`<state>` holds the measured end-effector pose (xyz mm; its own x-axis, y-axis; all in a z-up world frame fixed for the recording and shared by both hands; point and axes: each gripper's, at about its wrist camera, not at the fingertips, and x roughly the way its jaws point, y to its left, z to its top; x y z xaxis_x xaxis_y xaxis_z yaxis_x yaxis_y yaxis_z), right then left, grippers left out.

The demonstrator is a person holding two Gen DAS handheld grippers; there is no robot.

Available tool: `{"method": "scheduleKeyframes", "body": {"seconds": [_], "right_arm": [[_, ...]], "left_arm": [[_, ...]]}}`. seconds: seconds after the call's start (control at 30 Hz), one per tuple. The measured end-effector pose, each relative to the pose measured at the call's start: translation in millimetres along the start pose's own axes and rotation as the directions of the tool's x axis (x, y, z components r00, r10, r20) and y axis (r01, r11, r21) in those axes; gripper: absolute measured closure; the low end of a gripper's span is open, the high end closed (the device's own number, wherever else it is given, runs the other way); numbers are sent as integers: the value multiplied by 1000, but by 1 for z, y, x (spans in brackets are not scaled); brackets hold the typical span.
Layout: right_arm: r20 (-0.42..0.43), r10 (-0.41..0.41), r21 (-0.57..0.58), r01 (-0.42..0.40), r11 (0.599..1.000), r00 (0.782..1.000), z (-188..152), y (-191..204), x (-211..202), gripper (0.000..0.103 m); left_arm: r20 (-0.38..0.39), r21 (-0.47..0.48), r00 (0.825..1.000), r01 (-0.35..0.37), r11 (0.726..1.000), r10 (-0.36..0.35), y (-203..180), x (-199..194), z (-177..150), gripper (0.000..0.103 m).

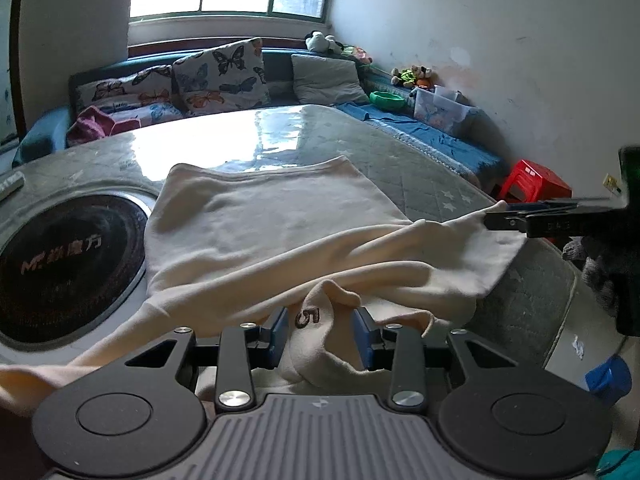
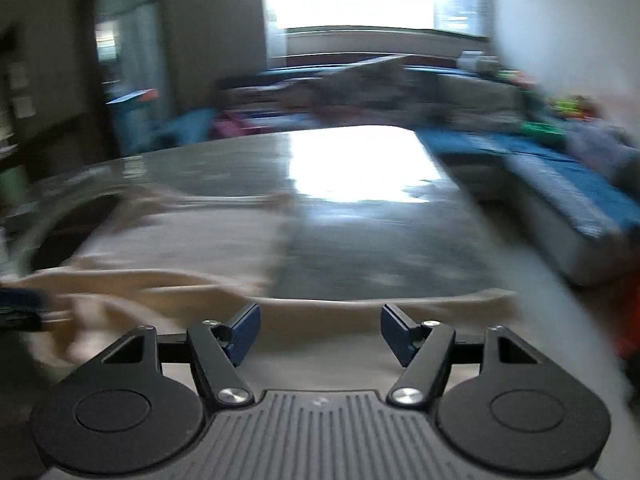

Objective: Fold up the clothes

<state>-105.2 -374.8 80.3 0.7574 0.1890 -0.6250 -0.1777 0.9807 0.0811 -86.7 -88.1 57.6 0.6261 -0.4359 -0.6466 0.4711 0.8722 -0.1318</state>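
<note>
A cream garment [image 1: 256,224] with a small "5" mark lies spread on the grey quilted table [image 1: 432,168]. My left gripper [image 1: 322,332] has its blue pads on either side of a bunched fold of the garment near the front edge, closed on it. My right gripper [image 1: 496,216] shows at the right in the left wrist view, next to the garment's right corner. In the blurred right wrist view my right gripper [image 2: 318,330] has its pads wide apart with nothing between them, above the garment [image 2: 168,240].
A round black induction cooktop [image 1: 64,264] is set into the table at the left. A sofa with butterfly cushions [image 1: 216,76] stands behind the table. A blue-covered bench [image 1: 440,132] with toys and a box runs along the right wall. A red stool [image 1: 536,184] stands at the right.
</note>
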Motion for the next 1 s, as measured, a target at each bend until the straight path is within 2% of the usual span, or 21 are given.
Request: {"method": "scheduleKeyframes", "body": {"seconds": [0.1, 0.13, 0.17, 0.23, 0.33, 0.43, 0.53, 0.63, 0.67, 0.77, 0.87, 1.0], "right_arm": [[-22, 153, -86, -154, 984, 988, 7, 43, -1, 41], [-34, 187, -109, -190, 976, 982, 9, 53, 0, 43], [-47, 212, -132, -216, 967, 976, 9, 63, 1, 46], [-76, 260, -178, -269, 946, 963, 11, 84, 3, 48], [-117, 304, -253, -325, 911, 945, 8, 116, 9, 49], [-146, 308, -319, -340, 885, 940, 3, 134, 15, 53], [-178, 295, -360, -341, 869, 939, -5, 144, 22, 63], [-201, 286, -387, -344, 855, 937, -13, 148, 24, 76], [-203, 285, -400, -345, 849, 937, -16, 149, 23, 86], [-211, 285, -431, -351, 831, 935, -23, 149, 15, 96], [-222, 295, -446, -366, 817, 929, -25, 147, 3, 100], [-266, 308, -456, -401, 794, 913, -33, 146, -10, 101]], "left_arm": [[-7, 24, 1000, -3, 1000, 3, -2, 8, -1, 66], [-11, 33, 1000, -11, 999, 11, -2, 12, -2, 72], [-13, 43, 1000, -19, 999, 19, -3, 15, -3, 83], [-10, 59, 1000, -25, 998, 26, -3, 17, -6, 96], [11, 60, 1000, -11, 998, 10, -3, 10, -10, 100], [41, 46, 999, 30, 998, -32, -3, -10, -12, 101], [61, 64, 997, 52, 997, -56, -5, -28, -16, 101], [58, 93, 995, 77, 993, -83, -8, -40, -23, 101], [52, 101, 995, 84, 991, -90, -9, -42, -25, 101], [25, 131, 993, 114, 985, -118, -10, -45, -33, 101], [13, 145, 991, 131, 981, -134, -10, -47, -35, 100], [50, 132, 990, 128, 983, -136, -6, -54, -25, 98]]}}
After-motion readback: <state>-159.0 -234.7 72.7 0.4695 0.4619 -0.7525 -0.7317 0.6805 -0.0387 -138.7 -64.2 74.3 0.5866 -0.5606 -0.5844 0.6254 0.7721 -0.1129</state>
